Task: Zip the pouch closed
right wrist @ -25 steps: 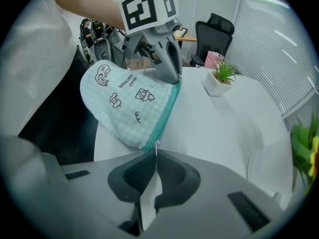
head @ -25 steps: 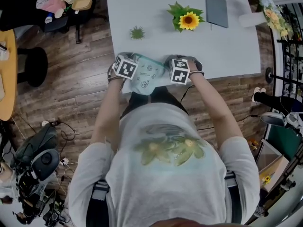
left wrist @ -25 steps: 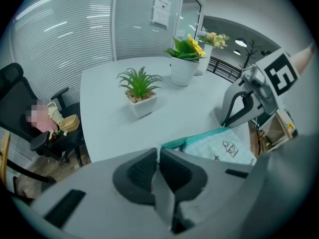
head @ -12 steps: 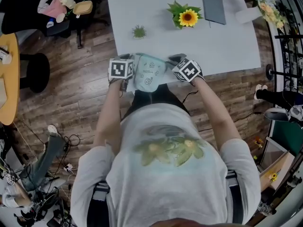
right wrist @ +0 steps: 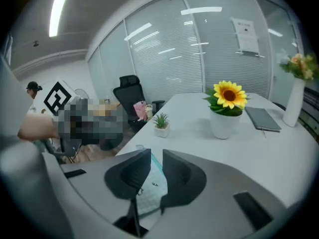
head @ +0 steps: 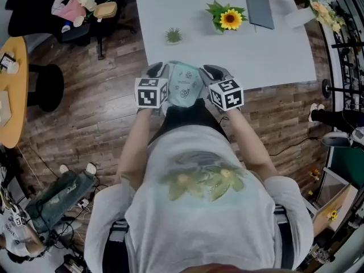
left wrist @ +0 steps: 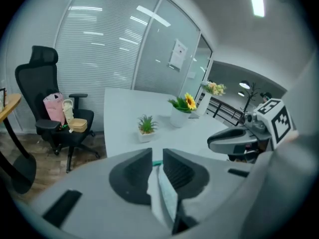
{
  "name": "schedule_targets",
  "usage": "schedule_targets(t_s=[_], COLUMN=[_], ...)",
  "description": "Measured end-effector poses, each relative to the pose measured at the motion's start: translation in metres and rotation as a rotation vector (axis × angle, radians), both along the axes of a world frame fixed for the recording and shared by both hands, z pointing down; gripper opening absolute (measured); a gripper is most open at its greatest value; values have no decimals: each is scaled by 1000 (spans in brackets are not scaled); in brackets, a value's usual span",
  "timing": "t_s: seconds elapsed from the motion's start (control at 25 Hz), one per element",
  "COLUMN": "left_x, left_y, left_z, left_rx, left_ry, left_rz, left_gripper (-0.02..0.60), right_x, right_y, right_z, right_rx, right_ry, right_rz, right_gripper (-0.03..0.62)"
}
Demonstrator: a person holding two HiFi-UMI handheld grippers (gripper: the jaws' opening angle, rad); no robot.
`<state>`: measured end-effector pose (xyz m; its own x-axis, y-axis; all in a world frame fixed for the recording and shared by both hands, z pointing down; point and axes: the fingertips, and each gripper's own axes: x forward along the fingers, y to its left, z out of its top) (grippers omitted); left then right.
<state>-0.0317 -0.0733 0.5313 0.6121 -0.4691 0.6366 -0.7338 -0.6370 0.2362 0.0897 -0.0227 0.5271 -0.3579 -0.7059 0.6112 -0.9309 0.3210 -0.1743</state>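
The mint-green printed pouch (head: pixel 185 84) hangs in the air over the white table's near edge (head: pixel 267 78), held up between my two grippers. My left gripper (head: pixel 161 73) grips its left side. In the left gripper view the pouch's edge (left wrist: pixel 167 198) runs between narrow jaws of the left gripper (left wrist: pixel 157 156), which are opening. My right gripper (head: pixel 209 73) holds the right side. In the right gripper view the right gripper (right wrist: pixel 156 156) has the pouch fabric (right wrist: pixel 149 188) pinched between its jaws. The zipper is mostly hidden.
On the table stand a small green plant (head: pixel 173 36), a potted sunflower (head: pixel 230 19), a grey notebook (head: pixel 259 10) and a white vase of flowers (head: pixel 318 7). A black office chair with bags (head: pixel 85 7) and a round wooden table (head: pixel 11 95) stand left.
Both grippers have lifted the pouch off the table edge and drawn it toward the person. The right gripper has rolled, so its marker cube faces differently.
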Motion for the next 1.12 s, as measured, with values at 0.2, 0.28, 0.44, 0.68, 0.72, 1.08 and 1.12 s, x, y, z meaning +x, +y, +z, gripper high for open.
schedule_targets(t_s=[0.2, 0.28, 0.44, 0.68, 0.72, 1.08, 1.12], left_x=[13, 18, 28, 43, 46, 64, 64], left_y=[13, 17, 26, 42, 45, 63, 65], left_z=[-56, -72, -93, -115, -119, -153, -154], left_rx=[92, 120, 126, 139, 135, 153, 150], left_ry=[88, 114, 162, 182, 190, 229, 230], left_rz=[7, -2, -7, 20, 20, 17, 13], left_gripper=[37, 6, 5, 3, 3, 4, 3], right_x=[-10, -13, -16, -24, -24, -23, -23], right_y=[5, 6, 9, 14, 15, 30, 31], right_z=[-39, -52, -74, -109, -115, -140, -140], right_rx=[81, 107, 159, 231, 239, 267, 267], right_ry=[-109, -140, -143, -126, -127, -129, -132], right_rz=[145, 173, 185, 128, 119, 42, 38], right_gripper=[32, 17, 17, 17, 17, 17, 17])
